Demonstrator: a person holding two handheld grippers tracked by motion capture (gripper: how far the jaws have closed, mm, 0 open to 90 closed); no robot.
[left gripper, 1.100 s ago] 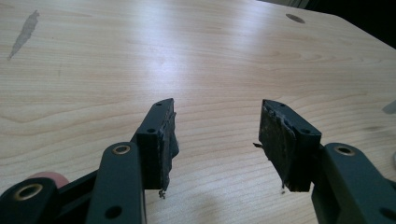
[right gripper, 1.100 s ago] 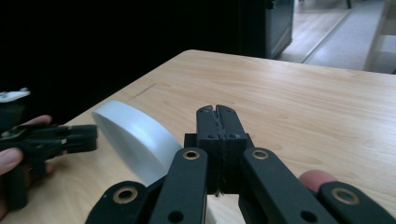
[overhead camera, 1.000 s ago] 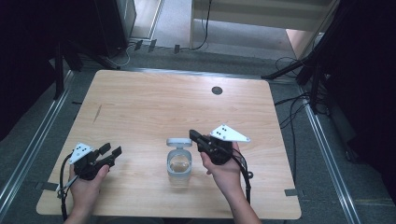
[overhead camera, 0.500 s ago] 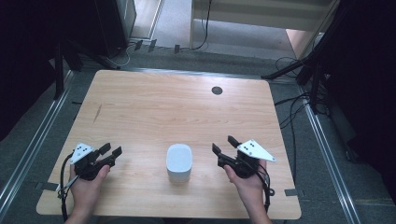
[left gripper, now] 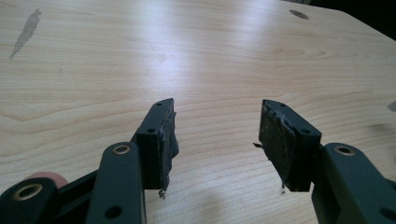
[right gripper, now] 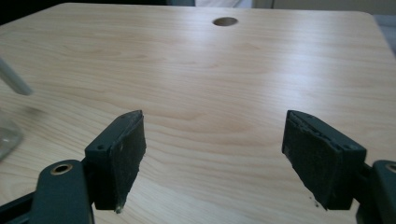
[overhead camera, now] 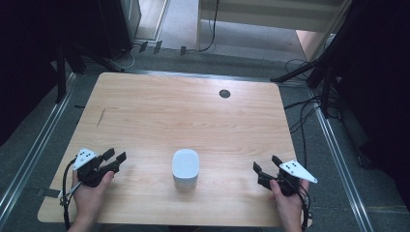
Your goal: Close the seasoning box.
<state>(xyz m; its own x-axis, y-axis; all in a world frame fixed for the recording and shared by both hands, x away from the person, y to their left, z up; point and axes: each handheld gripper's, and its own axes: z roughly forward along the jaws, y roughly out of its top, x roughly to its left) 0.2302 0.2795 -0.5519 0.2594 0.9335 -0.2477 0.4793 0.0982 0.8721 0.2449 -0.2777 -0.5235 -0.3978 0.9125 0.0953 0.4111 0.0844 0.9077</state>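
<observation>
Looking down from the high view, we've got a jar (overhead camera: 185, 168) with a white lid standing upright near the front middle of the tabletop (overhead camera: 183, 111), sitting between our two grippers and touching neither. The left gripper (overhead camera: 114, 158) has its jaws spread and empty, pointing roughly toward the jar. The right gripper (overhead camera: 265, 164) is spread wide and empty too, aimed up the tabletop and a little leftward. Both are well apart from the jar, and honestly neither hand looks clearly nearer. In the right gripper view, a glassy blur at the left edge is probably the jar, so it lies off to that gripper's left, not between its jaws.
</observation>
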